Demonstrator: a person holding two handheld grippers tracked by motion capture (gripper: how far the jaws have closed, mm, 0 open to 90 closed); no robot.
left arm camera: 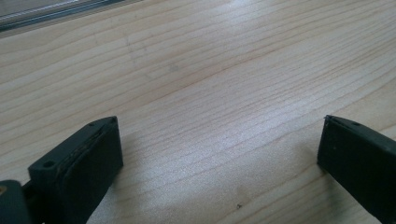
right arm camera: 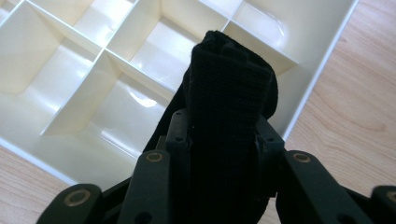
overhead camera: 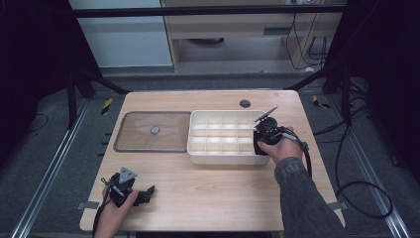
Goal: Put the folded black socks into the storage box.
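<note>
Right jaws: pressed against both sides of a black folded cloth [right arm camera: 229, 107], pinching it upright between the pads.
Black folded cloth: standing up out of the grip, ribbed weave visible, top end rounded over; held above the near right corner of the cream divided tray [right arm camera: 322, 70].
Right gripper [overhead camera: 262, 136]: at the tray's right end, over the edge compartments, hand wrapped around its body, cable trailing back along the sleeve.
Cream divided tray: on the wooden table [overhead camera: 208, 193], right of centre, compartments bare.
Left jaws: spread wide, nothing between them, bare wood grain below.
Left gripper [overhead camera: 143, 193]: low over the table's near left corner, well apart from the tray, grey three-cornered plate on top.
Clear lid [overhead camera: 153, 131]: flat on the table just beside the tray's left side, round knob at its middle.
</note>
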